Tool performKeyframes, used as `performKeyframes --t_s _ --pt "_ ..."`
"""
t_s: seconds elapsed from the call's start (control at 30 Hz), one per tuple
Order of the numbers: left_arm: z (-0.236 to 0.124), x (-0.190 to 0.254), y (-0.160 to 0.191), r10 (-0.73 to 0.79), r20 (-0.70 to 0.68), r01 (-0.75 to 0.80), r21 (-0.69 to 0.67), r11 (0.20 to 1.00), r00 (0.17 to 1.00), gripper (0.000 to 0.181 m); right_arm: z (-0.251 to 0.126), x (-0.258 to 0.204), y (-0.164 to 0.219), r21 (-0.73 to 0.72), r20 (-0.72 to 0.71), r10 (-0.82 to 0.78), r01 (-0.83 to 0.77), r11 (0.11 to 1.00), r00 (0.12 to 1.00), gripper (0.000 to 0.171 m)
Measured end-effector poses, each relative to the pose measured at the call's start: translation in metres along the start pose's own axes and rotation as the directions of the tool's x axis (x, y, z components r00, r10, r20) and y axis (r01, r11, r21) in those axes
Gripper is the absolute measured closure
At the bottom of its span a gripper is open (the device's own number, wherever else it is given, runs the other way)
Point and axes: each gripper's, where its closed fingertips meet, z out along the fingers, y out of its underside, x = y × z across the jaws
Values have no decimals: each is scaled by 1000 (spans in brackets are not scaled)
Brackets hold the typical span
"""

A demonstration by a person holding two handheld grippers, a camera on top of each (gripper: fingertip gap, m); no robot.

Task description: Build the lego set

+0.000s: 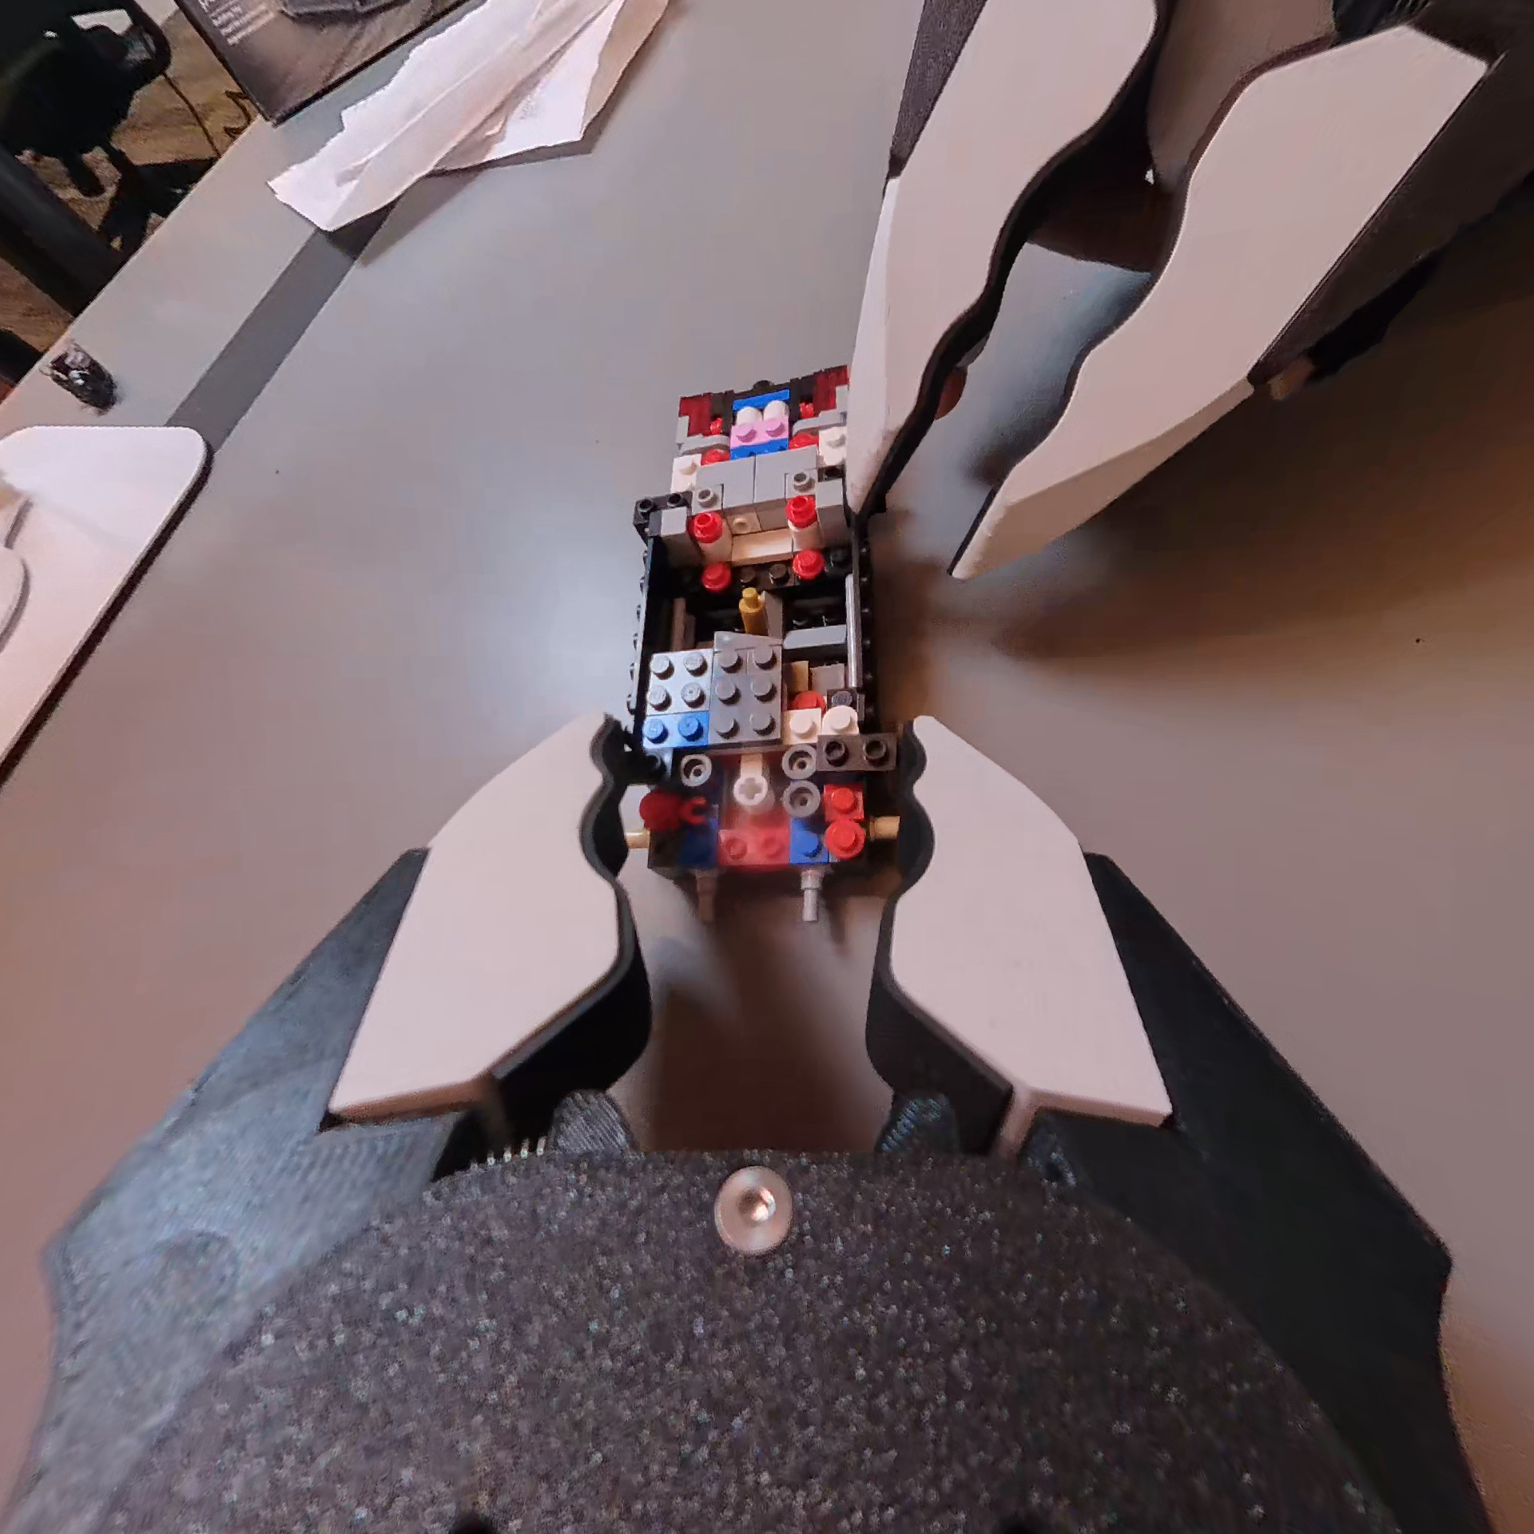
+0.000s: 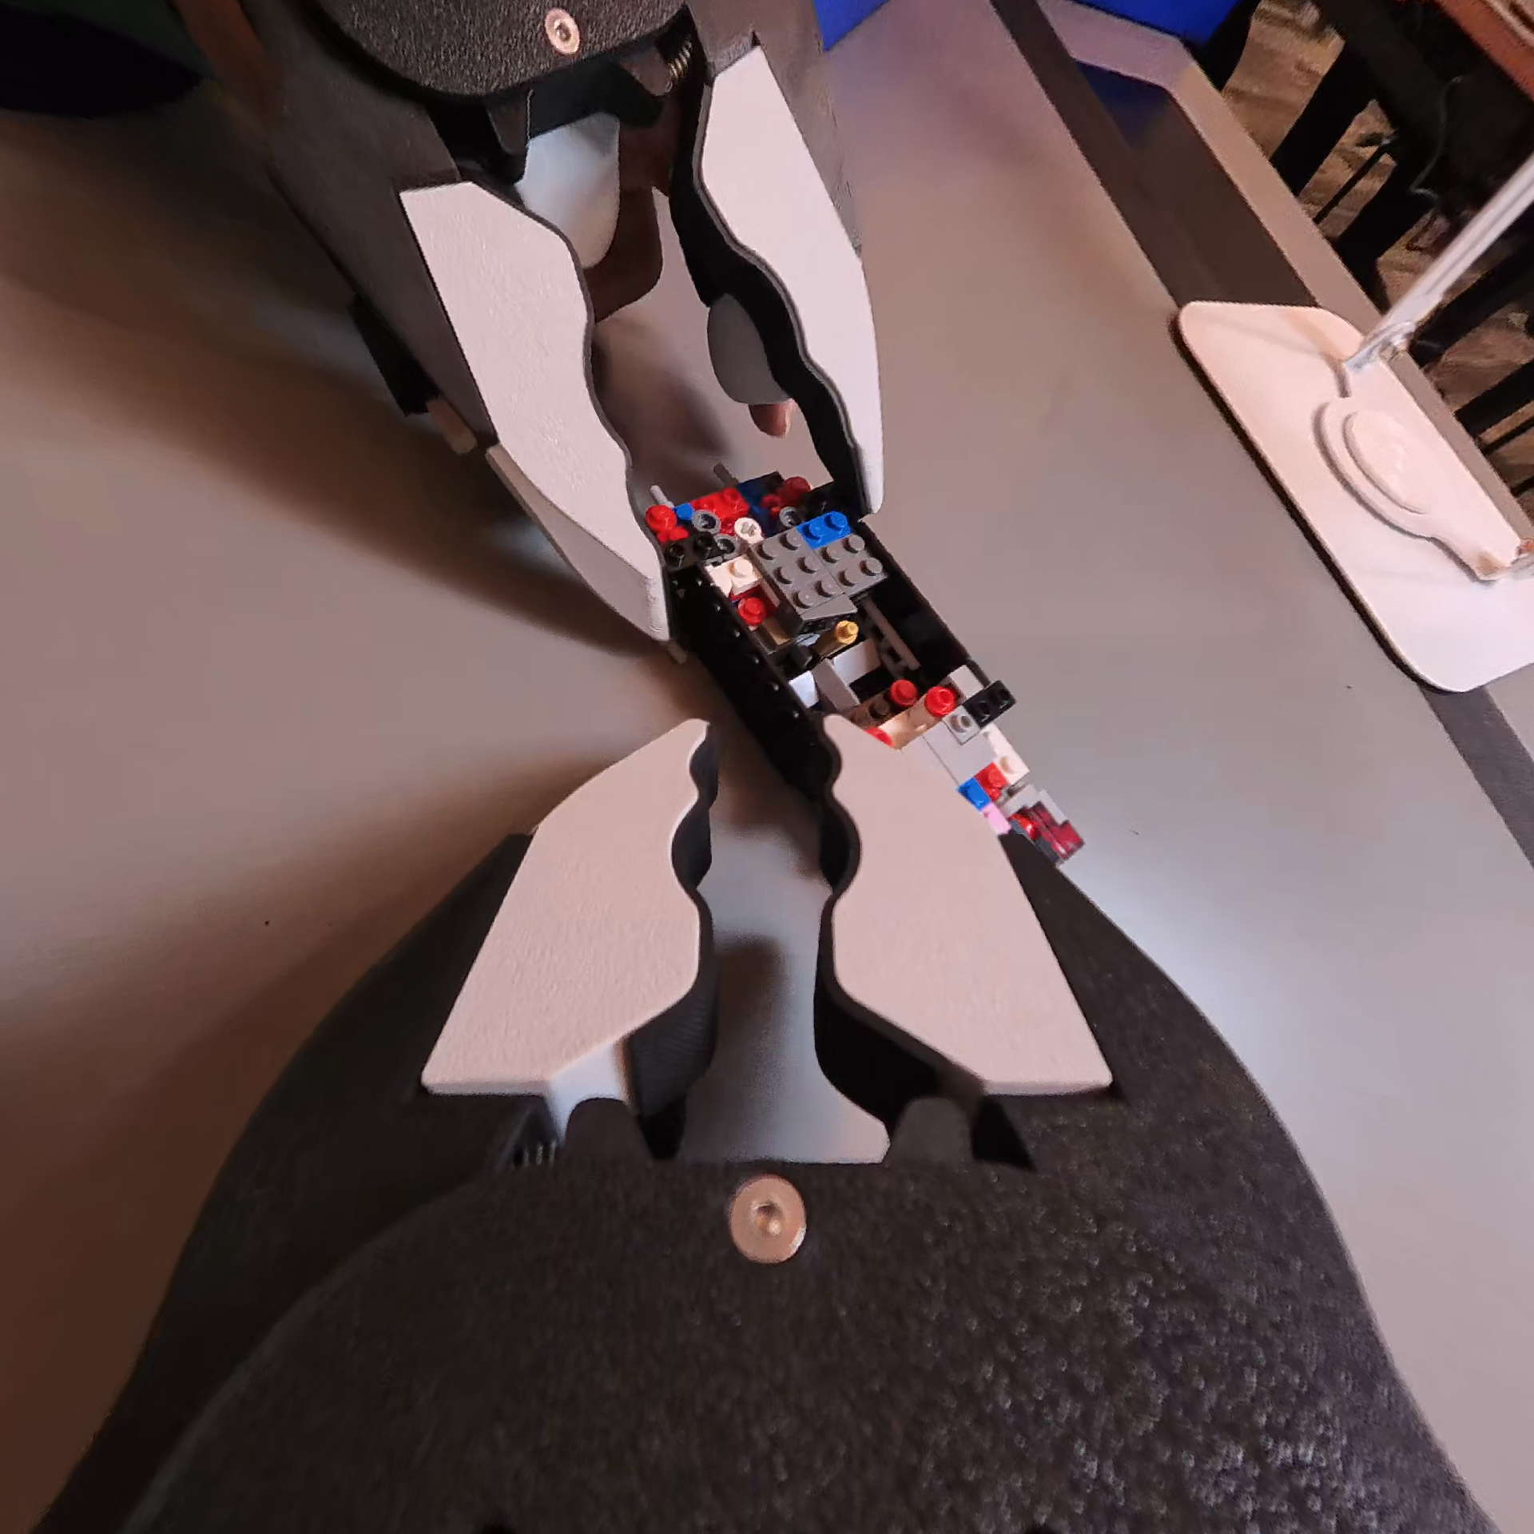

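A long, partly built lego model lies on the grey table. It has black side walls and grey, red, blue, white and pink bricks. My left gripper is shut on the model's near end, one finger on each side. In the right wrist view the left gripper holds the far end of the model. My right gripper is open and empty. One of its fingers lies over the model's black side wall and the other is out over the table. It also shows at the upper right of the left wrist view.
Loose white papers and a black box lie at the far left. A white flat stand sits at the left table edge and shows in the right wrist view. A small dark object lies near it. There is about 5 cm between the tips of the two grippers. About 35 cm separates my left fingertips from the small dark object.
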Motion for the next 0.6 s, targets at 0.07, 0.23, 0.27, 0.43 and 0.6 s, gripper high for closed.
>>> performKeyframes --t_s 0.07,0.23,0.27,0.43,0.6 --pt "-1 1 1 -16 19 17 -10 1000 1000 119 0 0 2 -17 -14 -17 16 1000 1000 151" --pt "-6 9 1 -5 35 5 -11 1000 999 119 -2 11 8 -47 -86 -43 39 998 995 157" --pt "-7 9 1 0 42 0 -11 1000 999 119 -4 15 8 -46 -99 -39 34 998 994 157" --pt "-10 10 2 5 40 -5 -4 1000 999 119 -12 22 2 11 -97 25 -24 1000 995 157" --pt "-12 10 3 8 32 -8 0 1000 999 119 -10 18 4 0 -82 -2 2 1000 997 157"
